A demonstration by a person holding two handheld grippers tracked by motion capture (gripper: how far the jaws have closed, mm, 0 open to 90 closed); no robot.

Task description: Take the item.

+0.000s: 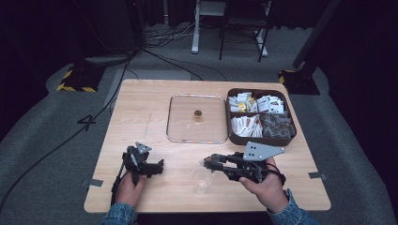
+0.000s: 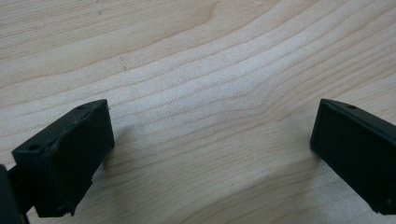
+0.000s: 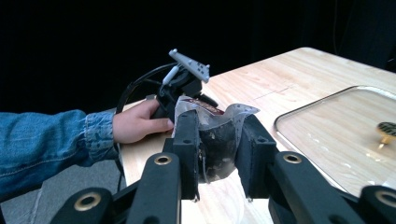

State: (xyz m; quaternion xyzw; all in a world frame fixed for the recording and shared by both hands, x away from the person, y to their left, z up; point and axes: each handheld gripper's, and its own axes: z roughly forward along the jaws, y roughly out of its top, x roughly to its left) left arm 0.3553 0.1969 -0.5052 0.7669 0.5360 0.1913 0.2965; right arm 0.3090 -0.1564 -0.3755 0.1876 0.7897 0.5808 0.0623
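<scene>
In the high view, the right gripper (image 1: 206, 162) is seen in the lower middle of the frame, held level and pointed toward the left edge. Its jaws are clamped on a small packet (image 3: 215, 140), which in the right gripper view is pinched between the two black pads at the centre of the frame, its torn clear top standing up above them. Directly below the gripper's tips in the high view, a clear plastic cup (image 1: 202, 180) is seen upright on the wooden table (image 1: 141, 112).

The left gripper (image 1: 157, 165) is seen at the lower left, resting low over the table; its jaws are spread wide apart over bare wood, with nothing between them.

A glass lid (image 1: 197, 118) with a brass knob is laid flat at the centre, just beside a brown compartment box (image 1: 261, 116) of sachets at the right.
</scene>
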